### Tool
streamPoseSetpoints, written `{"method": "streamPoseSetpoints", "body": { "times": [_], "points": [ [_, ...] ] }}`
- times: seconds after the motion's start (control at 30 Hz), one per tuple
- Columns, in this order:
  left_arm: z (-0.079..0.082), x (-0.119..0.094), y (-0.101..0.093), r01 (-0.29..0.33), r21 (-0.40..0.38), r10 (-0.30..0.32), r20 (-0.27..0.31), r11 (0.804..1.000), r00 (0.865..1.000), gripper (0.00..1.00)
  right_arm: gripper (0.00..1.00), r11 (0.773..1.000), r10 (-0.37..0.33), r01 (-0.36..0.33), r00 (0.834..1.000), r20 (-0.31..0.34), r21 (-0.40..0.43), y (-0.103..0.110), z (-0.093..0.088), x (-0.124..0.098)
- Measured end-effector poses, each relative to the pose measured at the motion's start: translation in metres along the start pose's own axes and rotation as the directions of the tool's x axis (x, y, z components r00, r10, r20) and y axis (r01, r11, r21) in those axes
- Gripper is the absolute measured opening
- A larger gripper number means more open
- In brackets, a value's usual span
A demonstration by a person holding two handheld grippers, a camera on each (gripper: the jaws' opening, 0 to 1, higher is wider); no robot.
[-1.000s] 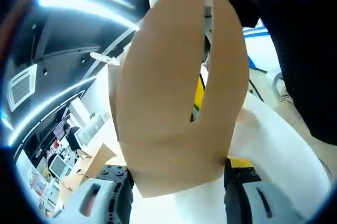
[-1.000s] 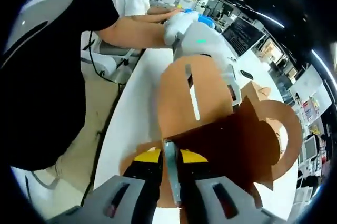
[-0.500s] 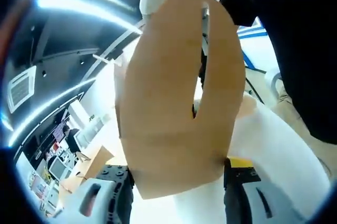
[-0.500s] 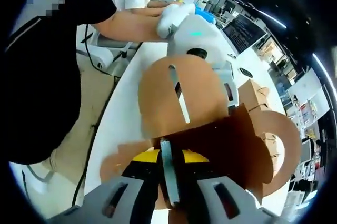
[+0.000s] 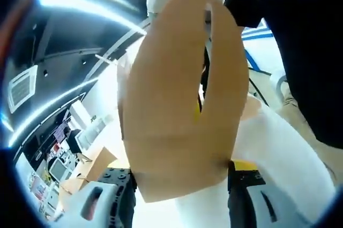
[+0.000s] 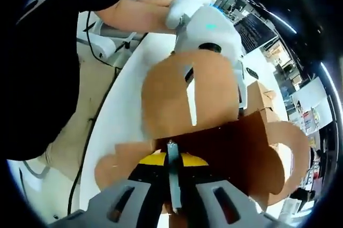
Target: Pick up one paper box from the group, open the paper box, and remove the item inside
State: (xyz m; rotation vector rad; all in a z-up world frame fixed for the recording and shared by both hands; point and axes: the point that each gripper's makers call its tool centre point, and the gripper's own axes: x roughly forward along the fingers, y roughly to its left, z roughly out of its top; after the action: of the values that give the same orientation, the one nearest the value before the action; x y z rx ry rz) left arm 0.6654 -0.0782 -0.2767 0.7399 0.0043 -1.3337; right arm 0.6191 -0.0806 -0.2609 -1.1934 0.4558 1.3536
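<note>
A brown paper box (image 6: pixel 225 147) is seen held up above a white table (image 6: pixel 126 110), between the two grippers. In the right gripper view, the right gripper (image 6: pixel 172 177) is clenched on a thin edge of the box, its jaws pressed together with the card nipped between them. The box stands open there: a rounded flap (image 6: pixel 187 99) with a slot cut in it rises in front, and a second rounded flap (image 6: pixel 292 147) hangs out to the side. Just beyond the slotted flap the white body of the left gripper (image 6: pixel 206 30) is seen, gripped by a person's gloved hand (image 6: pixel 182 6).

In the left gripper view the same slotted flap (image 5: pixel 177 99) stands very close to the lens, between the left gripper's (image 5: pixel 179 185) jaws; the jaws appear spread to either side of the card, though contact is hidden and its grip cannot be told. More brown boxes (image 6: pixel 260 97) lie on the table behind.
</note>
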Motion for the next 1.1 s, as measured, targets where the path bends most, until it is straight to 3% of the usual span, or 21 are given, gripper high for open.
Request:
{"method": "streamPoseSetpoints", "body": {
  "times": [0.3, 0.37, 0.5, 0.73, 0.93, 1.0, 1.1],
  "points": [
    [-0.009, -0.004, 0.003, 0.0, -0.17, 0.005, 0.027, 0.986, 1.0, 0.69, 0.09, 0.997, -0.036, 0.03, 0.995, 0.092, 0.069, -0.008, 0.001, -0.011],
    [-0.012, -0.005, 0.004, -0.005, -0.23, 0.012, 0.032, 0.973, 0.999, 0.69, 0.09, 0.996, -0.058, 0.049, 0.992, 0.116, 0.076, -0.012, 0.002, -0.015],
    [-0.01, -0.008, 0.013, 0.0, -0.357, 0.039, 0.101, 0.934, 0.994, 0.68, 0.09, 0.99, -0.12, 0.108, 0.983, 0.137, 0.092, -0.025, -0.001, -0.02],
    [-0.014, -0.014, 0.032, -0.062, -0.438, 0.128, 0.122, 0.897, 0.984, 0.67, 0.09, 0.969, -0.222, 0.197, 0.959, 0.176, 0.15, -0.043, -0.006, -0.031],
    [-0.019, -0.023, 0.035, -0.12, -0.42, 0.159, 0.058, 0.9, 0.986, 0.66, 0.09, 0.961, -0.253, 0.22, 0.944, 0.211, 0.165, -0.048, -0.002, -0.039],
    [-0.027, -0.027, 0.038, -0.176, -0.395, 0.195, 0.008, 0.902, 0.981, 0.65, 0.09, 0.961, -0.254, 0.22, 0.943, 0.215, 0.168, -0.049, -0.002, -0.038],
    [-0.036, -0.032, 0.042, -0.24, -0.421, 0.247, -0.039, 0.875, 0.968, 0.59, 0.09, 0.961, -0.251, 0.217, 0.946, 0.204, 0.172, -0.047, -0.003, -0.032]
  ]
}}
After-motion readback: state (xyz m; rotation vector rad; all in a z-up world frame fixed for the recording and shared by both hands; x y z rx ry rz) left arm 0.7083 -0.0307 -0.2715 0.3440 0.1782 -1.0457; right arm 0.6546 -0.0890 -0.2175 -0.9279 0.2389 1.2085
